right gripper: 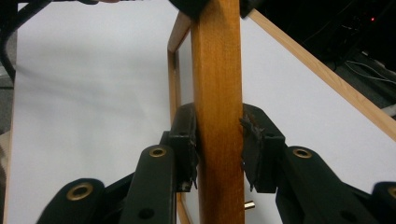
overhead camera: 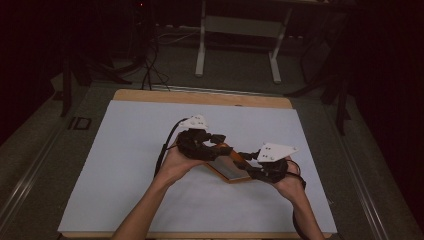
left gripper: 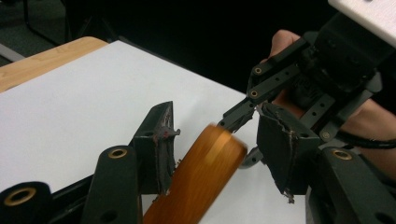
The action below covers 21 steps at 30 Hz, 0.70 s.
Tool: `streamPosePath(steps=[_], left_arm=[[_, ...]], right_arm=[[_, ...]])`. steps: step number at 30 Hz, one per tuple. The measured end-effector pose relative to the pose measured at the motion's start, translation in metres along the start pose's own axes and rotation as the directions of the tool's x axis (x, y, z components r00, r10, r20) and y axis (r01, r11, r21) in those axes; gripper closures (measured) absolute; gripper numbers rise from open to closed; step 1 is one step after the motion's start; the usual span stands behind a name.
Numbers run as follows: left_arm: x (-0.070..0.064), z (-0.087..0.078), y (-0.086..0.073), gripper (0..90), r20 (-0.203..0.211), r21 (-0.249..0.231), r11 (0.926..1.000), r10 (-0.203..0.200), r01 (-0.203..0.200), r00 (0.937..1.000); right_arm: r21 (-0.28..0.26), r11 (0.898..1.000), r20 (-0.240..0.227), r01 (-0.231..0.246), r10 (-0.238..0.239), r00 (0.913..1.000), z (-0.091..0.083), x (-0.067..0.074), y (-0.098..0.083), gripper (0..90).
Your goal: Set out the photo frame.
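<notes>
A wooden table (overhead camera: 150, 95) carries a large white sheet (overhead camera: 125, 165) that covers nearly all of it, leaving a strip of bare wood along the far edge. Dark floor and the legs of a white desk (overhead camera: 200, 50) lie beyond that far edge.

Near the middle of the sheet, slightly toward the person's right, two forearms reach in and meet over a wooden frame (overhead camera: 232, 170), which looks like a small picture frame lying partly on the sheet. Wide bare sheet surrounds the frame on every side, most of all to the left and toward the near edge.

The right gripper (right gripper: 218, 140) is clamped narrowly on one orange-brown bar of the frame, both pads pressing its sides. The left gripper (left gripper: 215, 154) sits at the frame's far left end with its jaws apart; a rounded wooden edge (left gripper: 205, 163) lies between them, touching the left pad, though motion blur makes that contact uncertain. The right pad stands clear of the wood.
</notes>
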State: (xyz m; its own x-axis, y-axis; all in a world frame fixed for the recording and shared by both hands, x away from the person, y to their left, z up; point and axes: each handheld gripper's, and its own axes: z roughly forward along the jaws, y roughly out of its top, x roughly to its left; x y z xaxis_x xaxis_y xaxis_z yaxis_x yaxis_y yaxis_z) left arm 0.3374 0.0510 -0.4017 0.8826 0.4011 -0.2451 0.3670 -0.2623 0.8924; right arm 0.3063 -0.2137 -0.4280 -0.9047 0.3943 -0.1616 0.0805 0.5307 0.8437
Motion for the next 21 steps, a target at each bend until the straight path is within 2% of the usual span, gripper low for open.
streamPosePath(steps=[2,6,10,15,21], left_arm=[[0.004,-0.003,-0.004,45.8,0.016,-0.005,0.9998,-0.019,0.019,0.9997],[0.007,-0.007,-0.009,44.6,0.015,-0.017,0.9995,-0.026,0.027,0.9995],[0.007,-0.012,-0.013,43.5,-0.025,-0.024,0.9995,-0.02,0.02,0.9995],[0.009,-0.016,-0.022,42.2,-0.048,-0.018,0.9998,-0.01,0.01,0.9988],[0.015,-0.016,-0.031,28.9,-0.06,-0.021,0.9993,-0.032,0.031,0.9977]], right_arm=[[-0.004,1.0,0.0,-0.008,0.008,1.0,-0.002,-0.001,-0.002,67.9],[-0.006,1.0,0.002,-0.015,0.015,0.9999,-0.004,-0.001,-0.004,68.1],[-0.01,1.0,-0.001,-0.023,0.023,0.9997,-0.007,-0.002,-0.007,68.2],[-0.022,0.999,0.003,-0.034,0.034,0.9994,-0.01,-0.001,-0.011,68.2],[-0.037,0.998,0.006,-0.056,0.056,0.9984,-0.014,-0.004,-0.017,68.3]])
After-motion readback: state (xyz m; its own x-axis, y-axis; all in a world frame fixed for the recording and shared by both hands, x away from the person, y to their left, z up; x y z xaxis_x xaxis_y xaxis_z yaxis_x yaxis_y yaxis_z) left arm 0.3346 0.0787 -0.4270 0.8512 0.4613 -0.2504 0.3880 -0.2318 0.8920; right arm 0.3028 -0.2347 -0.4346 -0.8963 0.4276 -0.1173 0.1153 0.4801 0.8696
